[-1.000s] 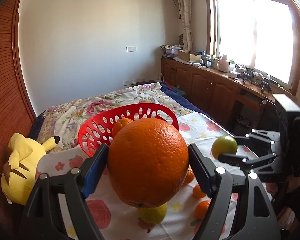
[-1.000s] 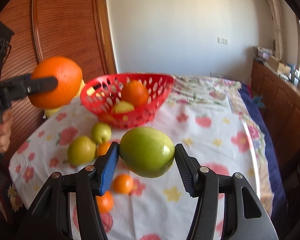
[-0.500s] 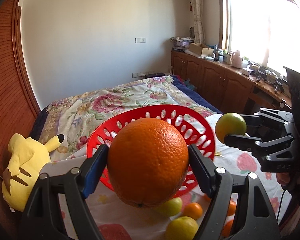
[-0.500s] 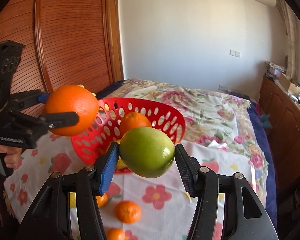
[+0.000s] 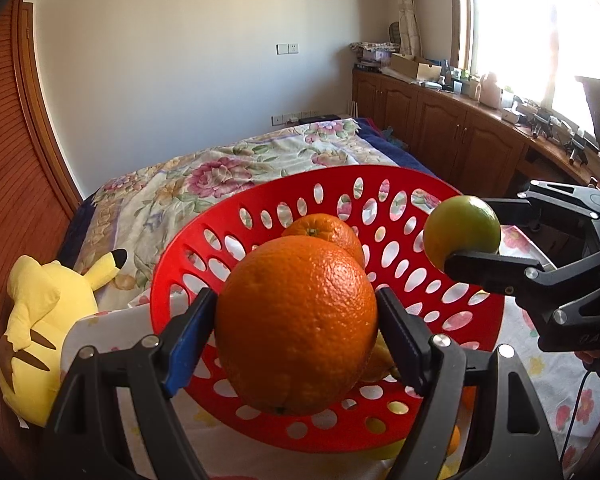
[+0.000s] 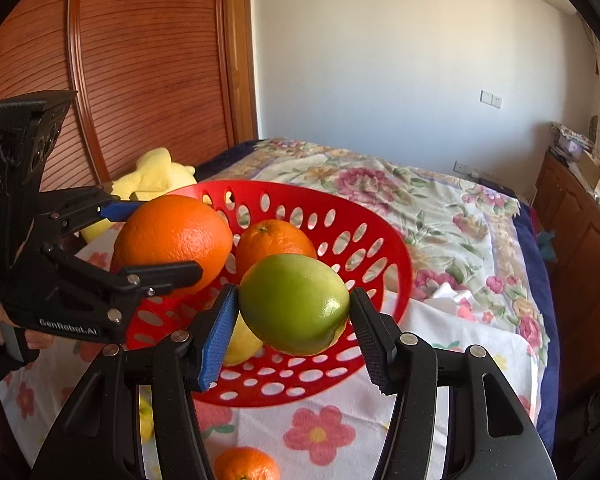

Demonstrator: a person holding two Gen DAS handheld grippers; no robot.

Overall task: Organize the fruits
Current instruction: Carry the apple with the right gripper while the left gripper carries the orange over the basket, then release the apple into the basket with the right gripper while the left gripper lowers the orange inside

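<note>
My left gripper (image 5: 296, 328) is shut on a large orange (image 5: 296, 324) and holds it over the near side of the red perforated basket (image 5: 380, 208). My right gripper (image 6: 294, 312) is shut on a green fruit (image 6: 294, 304) and holds it over the basket's (image 6: 380, 248) near edge. In the right wrist view the left gripper (image 6: 156, 244) with the large orange (image 6: 172, 240) is at the left. In the left wrist view the right gripper (image 5: 466, 236) with the green fruit (image 5: 462, 228) is at the right. A smaller orange (image 6: 274, 242) and a yellow fruit (image 6: 242, 344) lie in the basket.
The basket stands on a flowered cloth (image 6: 460, 344) on a bed. A small orange (image 6: 246, 464) and a yellow-green fruit (image 6: 146, 420) lie on the cloth near me. A yellow plush toy (image 5: 44, 312) lies left of the basket. A wooden wardrobe (image 6: 140, 80) is at the left, cabinets (image 5: 440, 128) at the right.
Both grippers have moved forward to the basket with their fruit held. The orange and the green fruit now hang over the basket.
</note>
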